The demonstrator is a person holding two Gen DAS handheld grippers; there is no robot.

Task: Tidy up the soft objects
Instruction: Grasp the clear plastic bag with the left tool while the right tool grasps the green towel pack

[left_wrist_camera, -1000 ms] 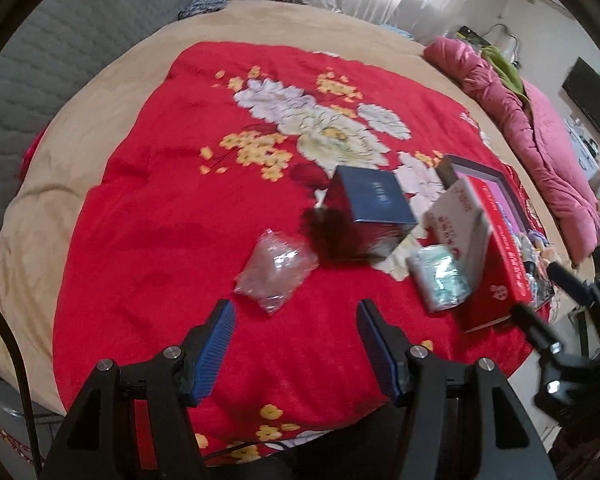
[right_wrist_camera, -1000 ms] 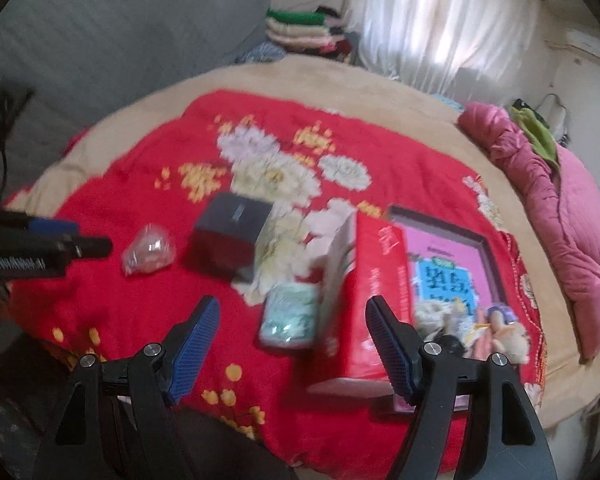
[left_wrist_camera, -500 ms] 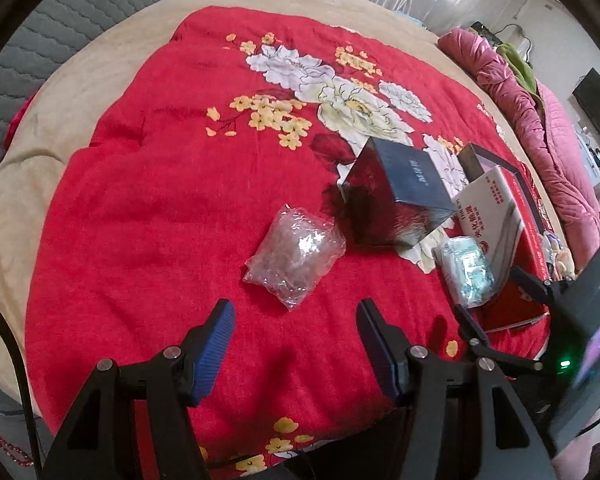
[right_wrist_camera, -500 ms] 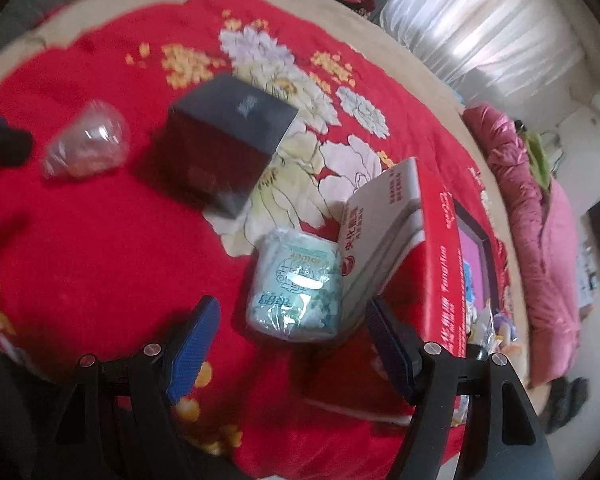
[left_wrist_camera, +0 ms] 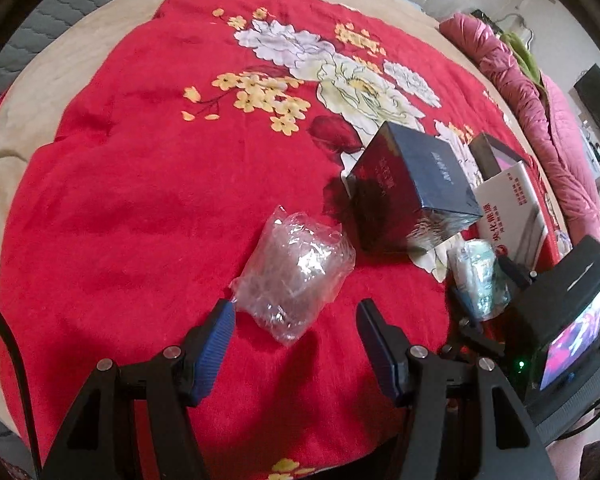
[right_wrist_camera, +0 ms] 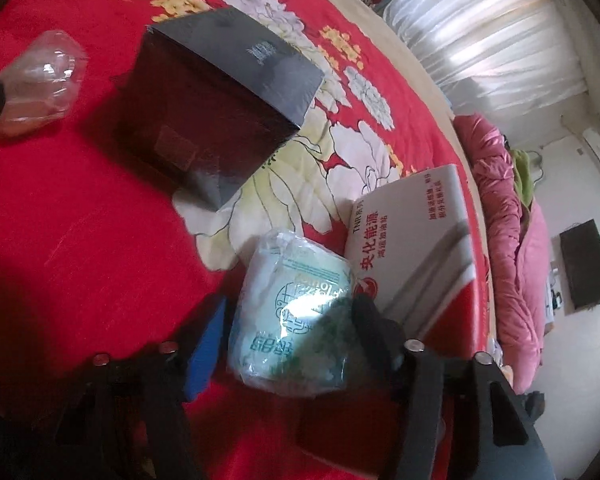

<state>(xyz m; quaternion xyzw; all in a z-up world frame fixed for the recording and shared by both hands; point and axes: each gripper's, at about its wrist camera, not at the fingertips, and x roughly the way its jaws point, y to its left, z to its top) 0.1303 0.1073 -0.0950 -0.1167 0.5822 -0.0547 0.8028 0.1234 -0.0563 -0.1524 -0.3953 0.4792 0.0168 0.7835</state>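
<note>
A clear crumpled plastic bag lies on the red floral bedspread. My left gripper is open, its fingertips on either side of the bag's near end. A pale green tissue pack lies against a red and white box. My right gripper is open with the pack between its fingers. The tissue pack and right gripper also show at the right of the left wrist view. The plastic bag shows at the left of the right wrist view.
A dark blue box stands between the bag and the tissue pack, also seen in the right wrist view. A framed picture lies behind the red box. A pink quilt is heaped at the bed's right edge.
Both grippers have moved forward and down. The left now straddles the plastic bag's near end; the right now has the tissue pack between its fingers.
</note>
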